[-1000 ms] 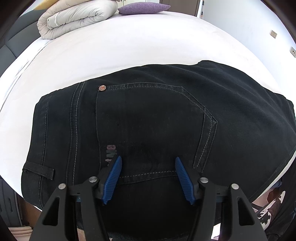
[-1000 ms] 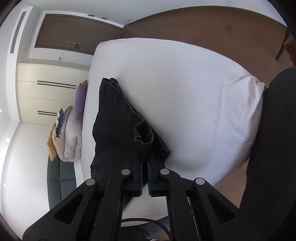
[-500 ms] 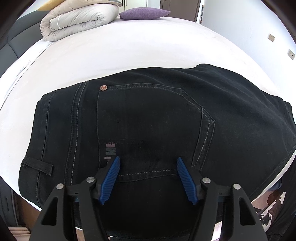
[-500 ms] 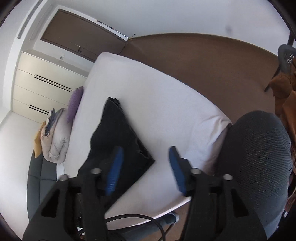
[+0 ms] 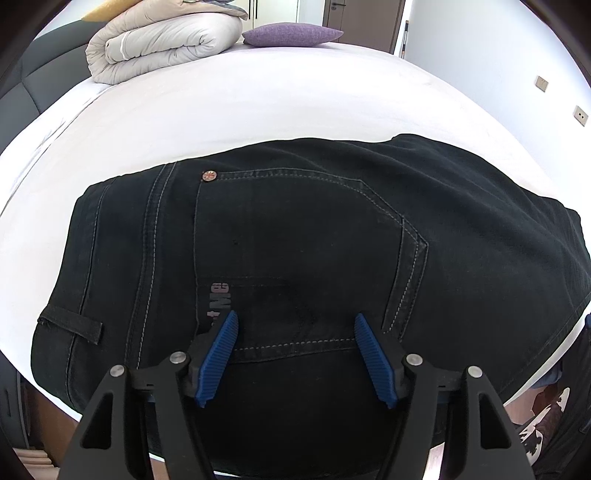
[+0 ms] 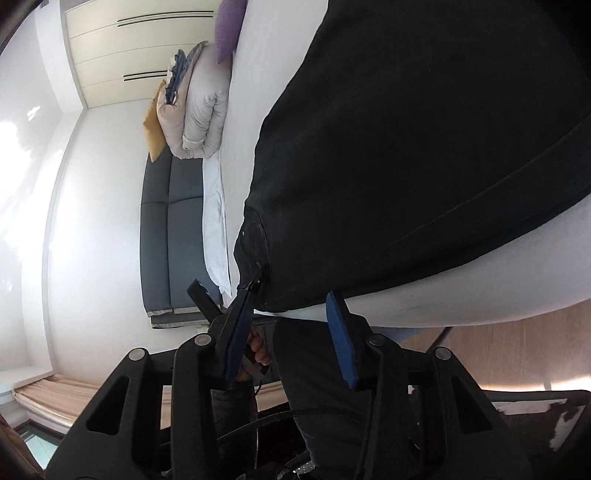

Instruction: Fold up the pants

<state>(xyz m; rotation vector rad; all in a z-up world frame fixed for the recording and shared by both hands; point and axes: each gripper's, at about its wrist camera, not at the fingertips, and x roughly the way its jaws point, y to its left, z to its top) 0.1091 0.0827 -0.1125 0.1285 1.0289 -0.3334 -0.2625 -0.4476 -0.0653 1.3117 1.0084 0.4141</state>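
Observation:
Folded black denim pants [image 5: 295, 251] lie on the white bed [image 5: 258, 99], back pocket and copper rivet facing up. My left gripper [image 5: 295, 325] is open and empty, its blue pads [image 5: 218, 350] hovering over the pocket's lower seam near the bed's front edge. In the right wrist view the pants [image 6: 424, 147] fill the upper right, seen sideways. My right gripper [image 6: 291, 306] is open and empty, at the pants' near corner by the bed edge.
A rolled beige duvet [image 5: 162, 40] and a purple pillow [image 5: 291, 34] lie at the far end of the bed. A grey headboard [image 6: 170, 236] is on the left. A wardrobe [image 6: 140, 44] and a wooden floor [image 6: 498, 354] show in the right wrist view.
My right gripper let go of the pants' edge, opened, and swung round close to the pants' near corner. My left gripper stayed open and drew back slightly.

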